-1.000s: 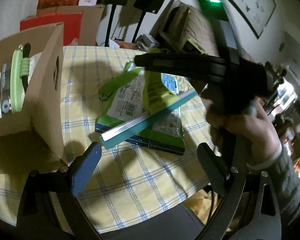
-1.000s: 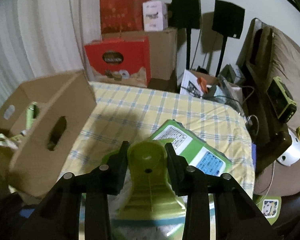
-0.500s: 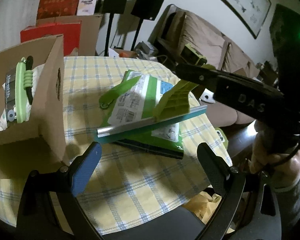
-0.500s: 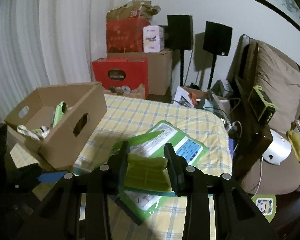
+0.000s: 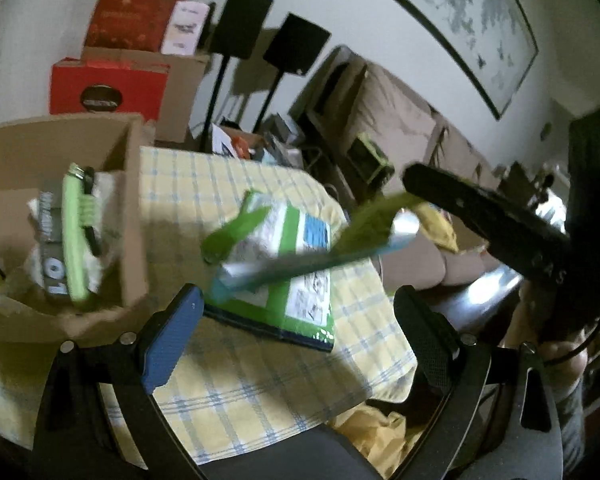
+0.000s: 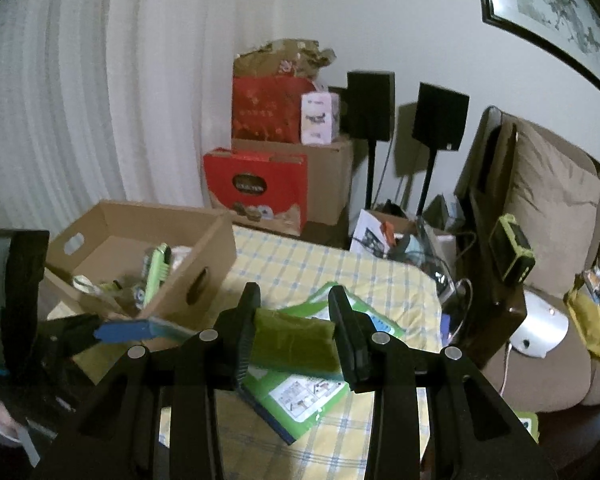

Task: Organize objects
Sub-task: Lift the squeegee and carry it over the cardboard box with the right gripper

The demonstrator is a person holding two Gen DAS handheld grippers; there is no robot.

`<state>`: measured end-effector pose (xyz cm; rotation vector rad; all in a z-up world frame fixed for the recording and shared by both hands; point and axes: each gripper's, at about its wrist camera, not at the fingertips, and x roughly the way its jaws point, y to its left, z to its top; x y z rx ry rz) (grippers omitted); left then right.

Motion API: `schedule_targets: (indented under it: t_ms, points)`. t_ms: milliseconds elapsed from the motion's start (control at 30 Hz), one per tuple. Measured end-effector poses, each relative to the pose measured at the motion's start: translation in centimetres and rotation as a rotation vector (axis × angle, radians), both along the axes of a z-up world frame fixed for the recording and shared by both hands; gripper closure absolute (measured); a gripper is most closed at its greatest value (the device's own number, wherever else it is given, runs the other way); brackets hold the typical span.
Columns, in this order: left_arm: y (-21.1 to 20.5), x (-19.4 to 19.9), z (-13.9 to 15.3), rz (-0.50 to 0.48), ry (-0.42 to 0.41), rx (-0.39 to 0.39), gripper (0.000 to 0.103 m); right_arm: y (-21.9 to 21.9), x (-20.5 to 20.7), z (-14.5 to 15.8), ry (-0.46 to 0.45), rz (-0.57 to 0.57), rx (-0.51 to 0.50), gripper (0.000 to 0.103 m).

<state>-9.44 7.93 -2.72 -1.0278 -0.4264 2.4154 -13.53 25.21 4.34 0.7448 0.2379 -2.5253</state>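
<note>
Both cams are wrist fisheyes looking forward and down along their own fingers, close above the table [image 5: 236, 392]. Left cam faces the sofa side, cardboard box [image 5: 132, 216] at frame left. Right cam faces the curtain wall. Shared: table [image 6: 300, 264], box [image 6: 204, 248], speaker stands [image 6: 370, 112].

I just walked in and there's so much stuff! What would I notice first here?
Probably the lime green squeegee with a teal blade, clamped by its handle in the right gripper and hanging in the air over the yellow checked tablecloth. Below it lies a flat green and white package, and to the left stands an open brown cardboard box with things inside.
</note>
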Motion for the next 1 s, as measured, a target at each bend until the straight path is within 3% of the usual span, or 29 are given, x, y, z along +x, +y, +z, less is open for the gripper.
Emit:
schedule_targets:
  t_ms: [133, 267, 400, 467, 533, 700, 1000]
  points:
    - [-1.8, 0.2, 1.6, 0.016, 0.024, 0.019, 0.007, -0.4, 0.7, 0.9, 0.016, 0.014, 0.010, 0.067]
    - [-1.1, -0.1, 2.0, -0.081, 0.016, -0.050, 0.010, -1.2, 1.5, 1.6, 0.018, 0.049, 0.003, 0.067]
    - [0.4, 0.5, 2.2, -0.192, 0.018, -0.105, 0.037, -2.4, 2.3, 2.2, 0.030, 0.076, 0.009, 0.067]
    - [0.7, 0.7, 2.2, -0.191, 0.023, -0.125, 0.045, -2.9, 2.7, 2.4, 0.042, 0.084, 0.018, 0.067]
    - [0.5, 0.6, 2.1, -0.188, 0.011, -0.121, 0.064, -3.4, 2.8, 2.7, 0.044, 0.093, 0.019, 0.068]
    - [-1.0, 0.8, 2.1, -0.164, -0.012, -0.091, 0.073, -5.0, 2.6, 3.0, 0.047, 0.125, 0.037, 0.068]
    - [-5.4, 0.8, 4.1, -0.138, 0.016, -0.130, 0.073, -9.4, 1.9, 4.7, 0.055, 0.198, 0.019, 0.068]
